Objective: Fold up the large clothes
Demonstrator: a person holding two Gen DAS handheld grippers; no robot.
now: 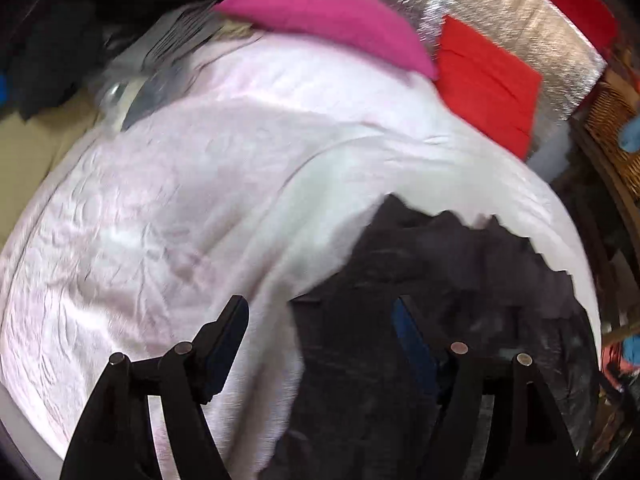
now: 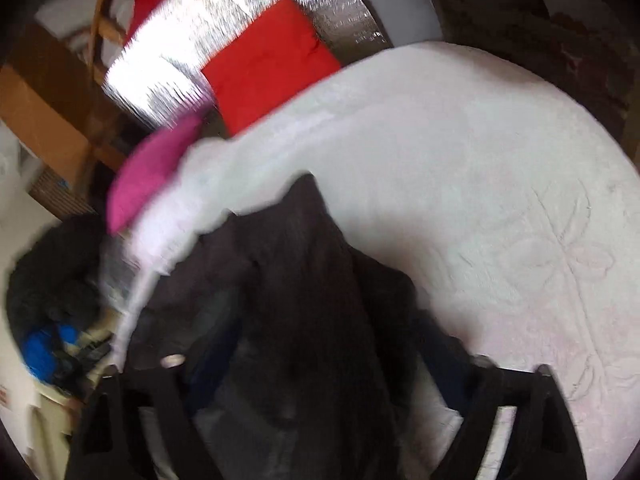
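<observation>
Right now a dark garment [image 2: 304, 300] lies bunched on the white bedspread [image 1: 140, 220] near its edge; left gripper [image 1: 320, 332] fingers spread apart, right gripper's [image 2: 320, 364] fingers buried in cloth, state unclear

- Bed covered by a white, flower-embossed quilt [image 2: 500, 200]
- Crumpled dark grey garment [image 2: 296, 288] lying on it
- Magenta pillow [image 1: 324, 16] on it
- Red cushion [image 1: 486, 80] at its edge

Matt dark cloth garment [image 2: 304, 280] on seemingly embossed white bedspread [image 2: 500, 200].
</observation>
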